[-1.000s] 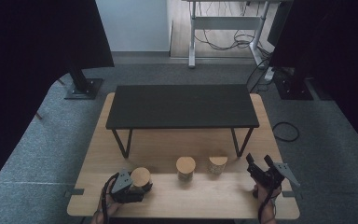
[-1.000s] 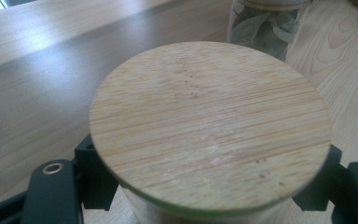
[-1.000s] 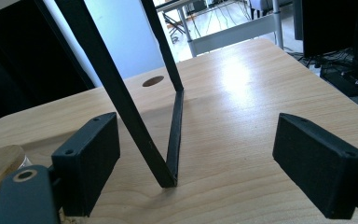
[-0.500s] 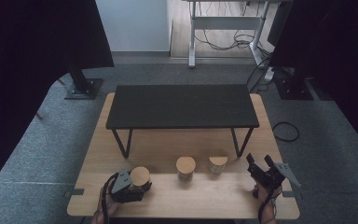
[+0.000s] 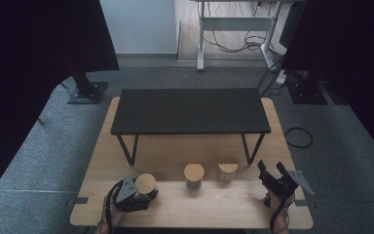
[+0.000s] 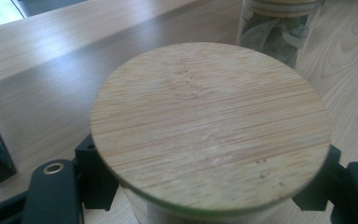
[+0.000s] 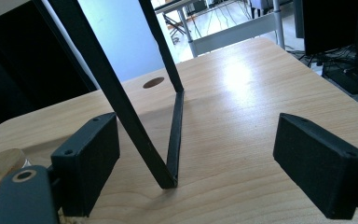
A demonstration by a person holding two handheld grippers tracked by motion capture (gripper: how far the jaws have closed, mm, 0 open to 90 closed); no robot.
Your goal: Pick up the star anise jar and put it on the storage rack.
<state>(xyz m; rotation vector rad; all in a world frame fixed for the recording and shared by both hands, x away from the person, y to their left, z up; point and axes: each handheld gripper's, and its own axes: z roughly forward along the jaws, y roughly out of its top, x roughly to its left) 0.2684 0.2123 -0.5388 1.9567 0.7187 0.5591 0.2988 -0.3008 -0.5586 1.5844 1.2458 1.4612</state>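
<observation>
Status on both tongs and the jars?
Left tongs shut on left jar. Right tongs open, empty. Two jars untouched; nothing blocking.

Left gripper jaws clamped, right gripper jaws apart

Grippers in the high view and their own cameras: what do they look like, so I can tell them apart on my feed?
Both look alike. The left gripper and the right gripper have black bodies, each topped by a grey three-cornered plate. A dark cable trails back from each along the hand. The jaws end in blocky matte black pads with small screw holes; a brass-coloured ring is set in the arm behind.
</observation>
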